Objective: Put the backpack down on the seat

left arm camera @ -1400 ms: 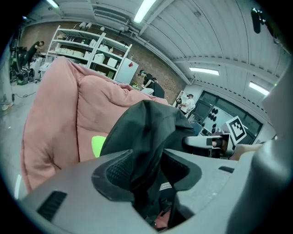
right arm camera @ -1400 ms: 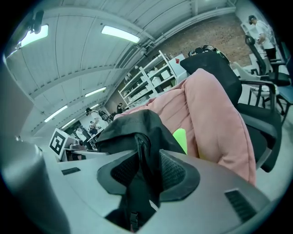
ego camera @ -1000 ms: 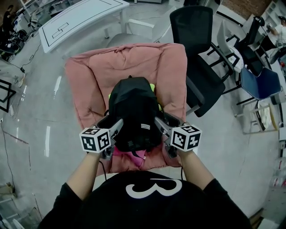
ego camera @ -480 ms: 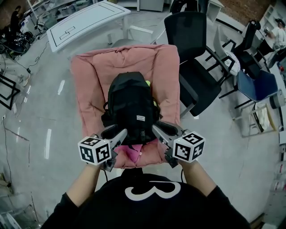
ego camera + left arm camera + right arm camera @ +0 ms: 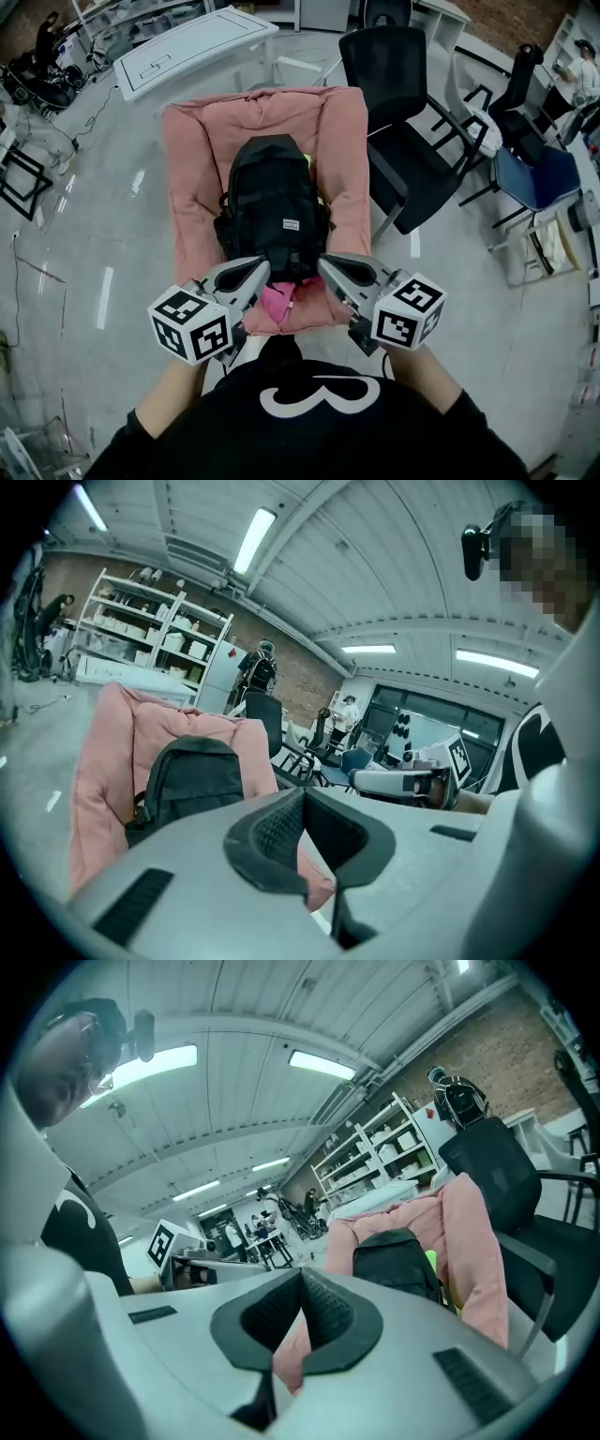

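Head view: over the front left of the pink seat [image 5: 192, 169], the left gripper [image 5: 255, 270] has just closed its jaws, which meet with nothing between them. A black backpack [image 5: 274, 202] stands upright mid-seat, leaning on the backrest, with a small white label on its front pocket and yellow-green showing behind its right side. Over the seat's front right, the right gripper [image 5: 330, 265] has likewise just closed its jaws, empty.

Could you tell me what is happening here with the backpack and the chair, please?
A person holds tongs in each hand. The black backpack stands upright on the pink cushioned seat, leaning against its back. The left tongs and right tongs have just closed with nothing between them and are clear of the bag.
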{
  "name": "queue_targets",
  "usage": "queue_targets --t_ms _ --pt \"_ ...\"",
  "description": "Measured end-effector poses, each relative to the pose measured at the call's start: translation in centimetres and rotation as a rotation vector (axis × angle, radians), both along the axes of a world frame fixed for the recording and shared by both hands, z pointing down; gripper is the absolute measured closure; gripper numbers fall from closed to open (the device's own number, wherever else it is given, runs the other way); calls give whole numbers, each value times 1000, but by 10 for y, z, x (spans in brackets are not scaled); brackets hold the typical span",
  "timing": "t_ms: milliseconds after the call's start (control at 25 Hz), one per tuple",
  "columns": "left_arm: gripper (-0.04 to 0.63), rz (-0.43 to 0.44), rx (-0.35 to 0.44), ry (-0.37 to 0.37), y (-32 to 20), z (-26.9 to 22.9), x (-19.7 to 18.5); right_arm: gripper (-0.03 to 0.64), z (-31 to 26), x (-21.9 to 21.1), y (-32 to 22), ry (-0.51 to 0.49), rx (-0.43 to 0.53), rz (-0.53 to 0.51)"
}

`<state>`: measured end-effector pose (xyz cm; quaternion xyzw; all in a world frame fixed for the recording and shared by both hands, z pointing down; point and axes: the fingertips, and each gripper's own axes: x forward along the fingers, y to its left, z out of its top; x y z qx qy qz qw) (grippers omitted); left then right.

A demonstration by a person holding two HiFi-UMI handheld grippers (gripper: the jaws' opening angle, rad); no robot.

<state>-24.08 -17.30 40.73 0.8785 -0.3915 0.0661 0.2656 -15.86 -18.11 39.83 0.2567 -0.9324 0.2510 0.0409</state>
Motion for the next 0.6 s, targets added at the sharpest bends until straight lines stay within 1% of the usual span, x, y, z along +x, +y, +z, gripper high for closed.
queue_targets --t_ms 240,400,600 --pt "589 25 55 14 45 -37 24 612 -36 8 46 -81 44 -52" --pt "589 31 82 7 65 -46 33 613 -44 13 65 -48 90 -62" --pt "589 36 102 -10 83 -54 45 612 -52 24 83 -41 104 -57"
